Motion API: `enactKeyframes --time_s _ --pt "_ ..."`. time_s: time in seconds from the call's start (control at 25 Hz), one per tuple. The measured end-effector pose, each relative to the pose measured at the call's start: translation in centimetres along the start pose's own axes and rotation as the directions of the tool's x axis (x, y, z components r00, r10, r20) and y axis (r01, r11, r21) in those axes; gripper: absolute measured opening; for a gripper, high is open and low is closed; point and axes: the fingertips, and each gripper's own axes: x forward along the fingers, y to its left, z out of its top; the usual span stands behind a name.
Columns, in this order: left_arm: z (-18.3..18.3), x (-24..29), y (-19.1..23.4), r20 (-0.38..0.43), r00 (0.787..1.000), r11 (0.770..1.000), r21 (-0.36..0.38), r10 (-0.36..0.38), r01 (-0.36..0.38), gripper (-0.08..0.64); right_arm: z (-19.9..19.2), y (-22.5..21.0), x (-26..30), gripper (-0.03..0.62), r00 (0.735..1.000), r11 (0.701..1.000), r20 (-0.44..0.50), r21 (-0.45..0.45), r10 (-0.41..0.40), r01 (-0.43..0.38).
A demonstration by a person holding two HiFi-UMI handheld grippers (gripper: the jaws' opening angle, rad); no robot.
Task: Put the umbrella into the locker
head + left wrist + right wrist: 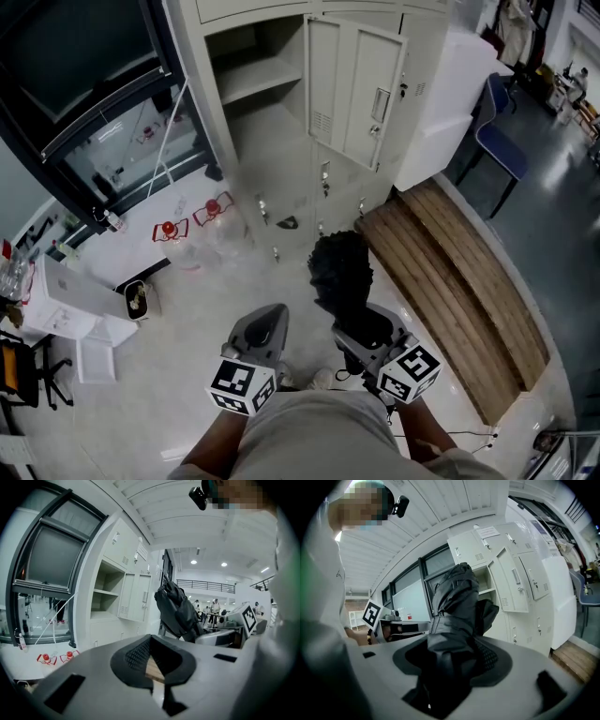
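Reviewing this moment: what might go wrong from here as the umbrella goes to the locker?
1. Only the right gripper clamps the folded umbrella, low on it; its loose top may sag or slip.
2. The open locker door juts beside the open compartment, so the umbrella might catch on it. The left gripper, shut and empty, gives no support.

A wooden bench (pixel 464 281) runs along the right, with a blue chair (pixel 497 131) past its far end. Two red items (pixel 169 228) lie on the pale floor (pixel 178 328) below a dark-framed window (pixel 84 103). A white box (pixel 70 300) sits at the left. People (pixel 214 606) stand far off.
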Motion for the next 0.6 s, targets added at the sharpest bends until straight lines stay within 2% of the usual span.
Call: enactKeyframes --time_s 0.6 --pt "-0.2 1.2 -1.9 0.010 1.000 1.000 0.002 0.017 -0.017 0.014 0.4 -1.9 -1.0 0.265 1.000 1.000 -0.002 -0.003 0.016 -0.016"
